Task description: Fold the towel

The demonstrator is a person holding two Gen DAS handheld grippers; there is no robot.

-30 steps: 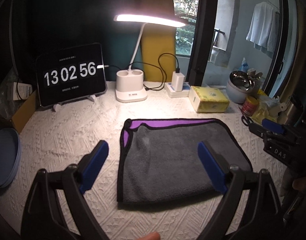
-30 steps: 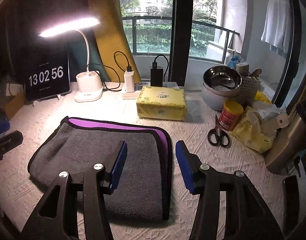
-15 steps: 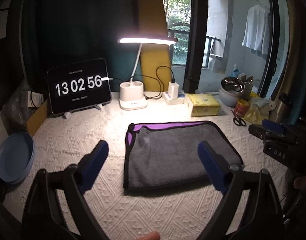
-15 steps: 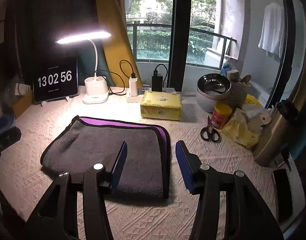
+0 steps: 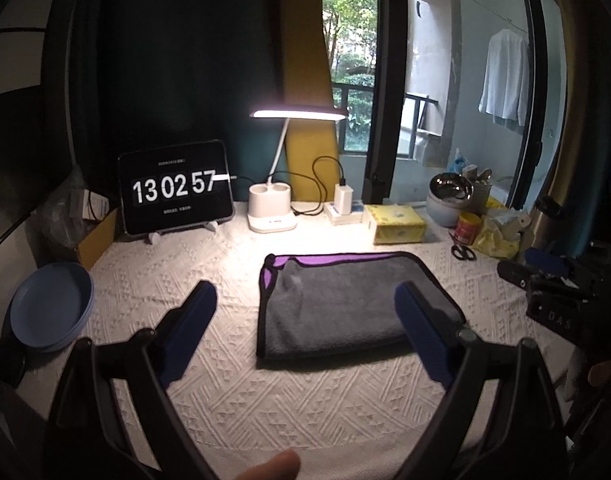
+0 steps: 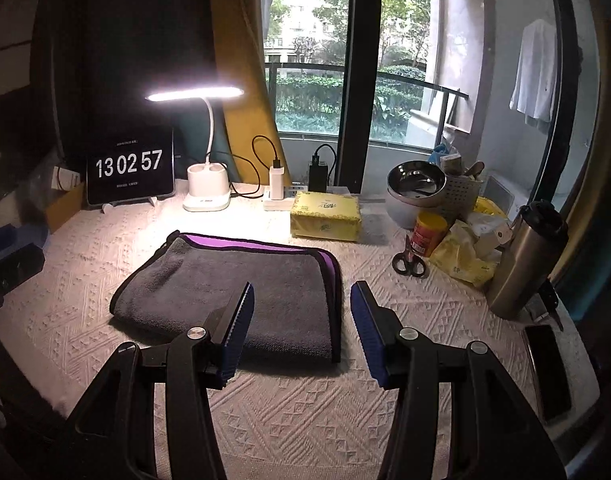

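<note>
One folded towel [image 6: 229,288] lies at the centre of the surface [image 6: 305,420]. Two tools show: the left tool [image 5: 305,334] and the right tool [image 6: 301,328]. At 11 o'clock stand one clock screen [image 6: 129,168] and one lamp [image 6: 207,192]. At 12 o'clock sits one yellow tissue pack [image 6: 325,216]. Toward 2 o'clock are one pair of scissors [image 6: 409,264], one red can [image 6: 427,234], one steel bowl [image 6: 415,180] and one metal flask [image 6: 525,256]. At 9 o'clock is one stack of blue plates [image 5: 51,310]; how many plates it holds is unclear.
</note>
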